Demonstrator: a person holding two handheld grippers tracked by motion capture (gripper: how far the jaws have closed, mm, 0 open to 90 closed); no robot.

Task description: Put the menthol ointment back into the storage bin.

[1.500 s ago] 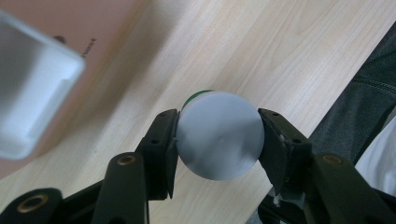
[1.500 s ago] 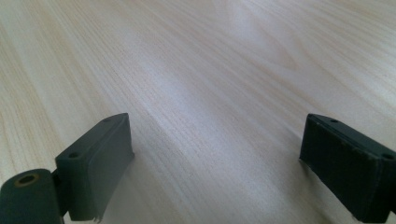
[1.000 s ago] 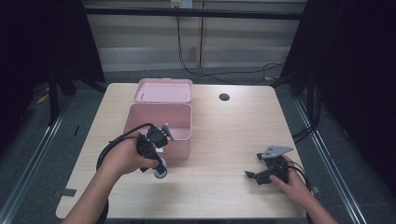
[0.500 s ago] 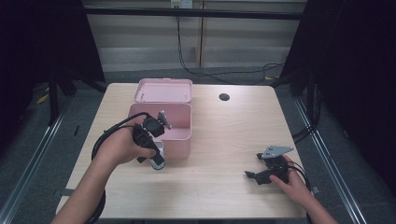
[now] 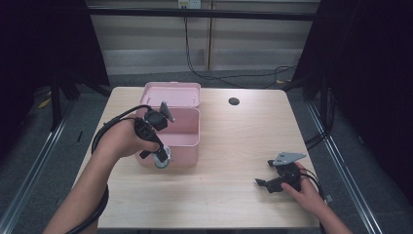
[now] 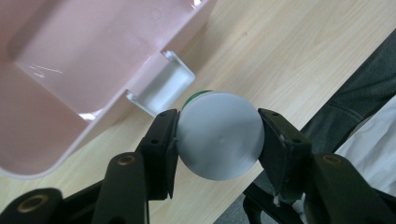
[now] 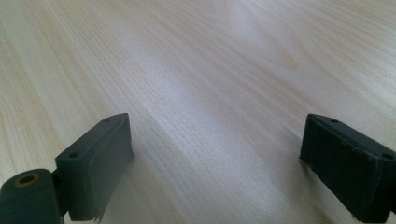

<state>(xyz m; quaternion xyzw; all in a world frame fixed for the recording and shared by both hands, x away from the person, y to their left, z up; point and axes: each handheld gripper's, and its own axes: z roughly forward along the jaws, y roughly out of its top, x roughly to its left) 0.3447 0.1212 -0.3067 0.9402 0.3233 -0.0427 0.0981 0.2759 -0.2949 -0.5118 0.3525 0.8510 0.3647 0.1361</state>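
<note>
A small round white-lidded container with a green band (image 6: 219, 135) is clamped between the jaws of the left gripper (image 5: 159, 155), seen lid-on in the left gripper view, one pad pressed on each side of it. In the high view the container (image 5: 162, 160) is held above the light wooden desk (image 5: 234, 146), just at the near wall of the open pink plastic box (image 5: 182, 139), gripper pointed downward. The box's clear front latch (image 6: 161, 86) is seen just beyond the container; the box interior looks bare where shown. The box's pink lid (image 5: 171, 94) is hinged back, lying open behind it. The right gripper (image 5: 265, 184) is rested low on the desk at the near right, well apart from the box, jaws spread wide with nothing between them, bare desk grain (image 7: 210, 93) seen past the pads. A small dark round hole (image 5: 234, 101) is seen at the desk's far side.
</note>
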